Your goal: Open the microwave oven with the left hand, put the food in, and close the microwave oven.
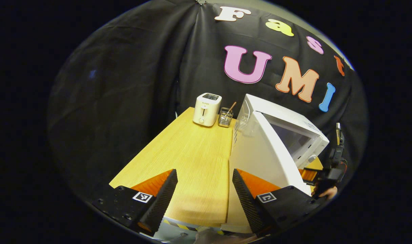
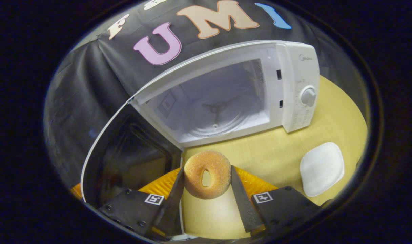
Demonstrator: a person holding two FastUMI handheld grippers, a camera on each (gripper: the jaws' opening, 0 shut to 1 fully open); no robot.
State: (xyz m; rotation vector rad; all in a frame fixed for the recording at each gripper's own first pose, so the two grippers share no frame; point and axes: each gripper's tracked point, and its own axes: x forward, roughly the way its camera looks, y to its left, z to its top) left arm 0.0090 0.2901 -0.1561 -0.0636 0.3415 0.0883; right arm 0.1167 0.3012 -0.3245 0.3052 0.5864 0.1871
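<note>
The white microwave point(image 2: 294, 78) stands on the yellow wooden table point(image 2: 273, 156) with its door point(image 2: 124, 149) swung wide open to the left; the cavity with its turntable point(image 2: 219, 118) shows. My right gripper point(image 2: 206, 176) is shut on a sugared doughnut point(image 2: 207, 174), held upright in front of the cavity's lower edge. In the left gripper view my left gripper point(image 1: 204, 183) stands open with nothing between its fingers, beside the outer face of the open door point(image 1: 260, 156), its right finger point(image 1: 246, 196) close to it. The right gripper point(image 1: 331, 169) and a hand show past the door.
A white toaster point(image 1: 206, 109) and a wire holder with utensils point(image 1: 225, 116) stand at the table's far end behind the microwave. A white square plate point(image 2: 322, 168) lies on the table to the right of the doughnut. Black cloth walls the booth.
</note>
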